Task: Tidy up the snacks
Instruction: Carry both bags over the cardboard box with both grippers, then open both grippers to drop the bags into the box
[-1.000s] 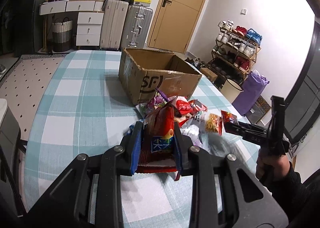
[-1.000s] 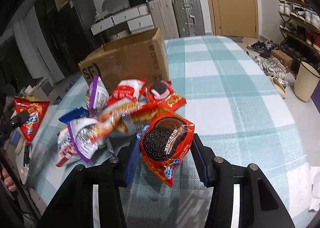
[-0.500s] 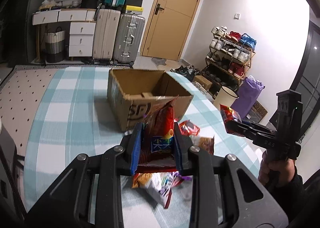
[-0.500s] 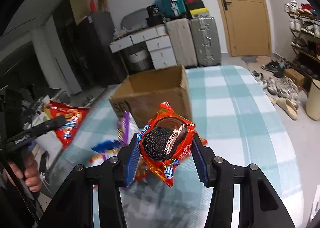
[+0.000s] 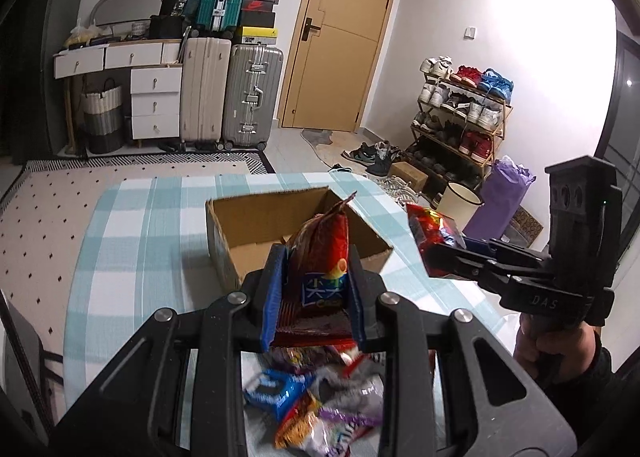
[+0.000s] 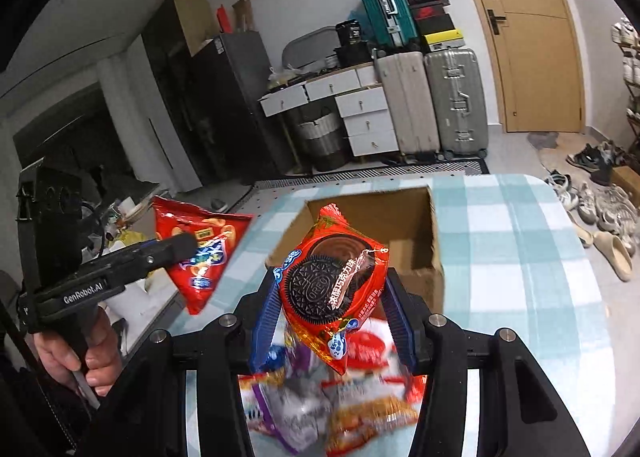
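L gripper (image 5: pixel 316 289) is clamping a red chip bag (image 5: pixel 320 253), holding it in the air in front of the open cardboard box (image 5: pixel 240 217). R gripper (image 6: pixel 332 313) is pinching a red Oreo pack (image 6: pixel 332 281), also off the table, w/ the box right behind it. Rest of the snack pile (image 6: pixel 332 409) is lying blurred on the checked tablecloth (image 6: pixel 520 257) below both grippers.

Home: suitcases (image 5: pixel 230 93), shoe rack (image 5: pixel 460 117), drawers (image 5: pixel 154 103).
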Demonstrator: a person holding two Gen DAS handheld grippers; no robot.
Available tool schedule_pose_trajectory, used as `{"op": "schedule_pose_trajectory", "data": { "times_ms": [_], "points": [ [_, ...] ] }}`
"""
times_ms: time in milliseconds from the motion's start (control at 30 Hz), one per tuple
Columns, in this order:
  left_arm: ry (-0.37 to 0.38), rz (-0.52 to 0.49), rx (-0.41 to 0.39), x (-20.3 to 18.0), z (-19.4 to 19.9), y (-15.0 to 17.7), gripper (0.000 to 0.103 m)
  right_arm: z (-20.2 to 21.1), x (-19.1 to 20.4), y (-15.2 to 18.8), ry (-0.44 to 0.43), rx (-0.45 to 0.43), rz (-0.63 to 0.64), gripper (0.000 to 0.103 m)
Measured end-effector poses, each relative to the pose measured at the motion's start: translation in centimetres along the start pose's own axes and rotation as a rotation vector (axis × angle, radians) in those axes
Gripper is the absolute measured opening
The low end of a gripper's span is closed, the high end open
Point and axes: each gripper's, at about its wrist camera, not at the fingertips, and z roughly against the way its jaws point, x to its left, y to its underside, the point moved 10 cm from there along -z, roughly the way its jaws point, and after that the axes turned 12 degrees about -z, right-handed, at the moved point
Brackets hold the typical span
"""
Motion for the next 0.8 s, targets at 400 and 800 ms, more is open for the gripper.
{"op": "schedule_pose_trajectory", "data": {
  "times_ms": [400, 800],
  "points": [
    [-0.017, -0.037, 0.045, 2.5, -7.9, -4.4, 0.025, -6.3, -0.2, -4.4, -0.006, 0.055, 0.022, 0.05],
    [-0.039, -0.062, 0.114, 4.7, -15.9, -3.8, 0.025, -12.8, -3.3, -4.4, 0.013, 0.14, -0.02, 0.05]
  ]
}}
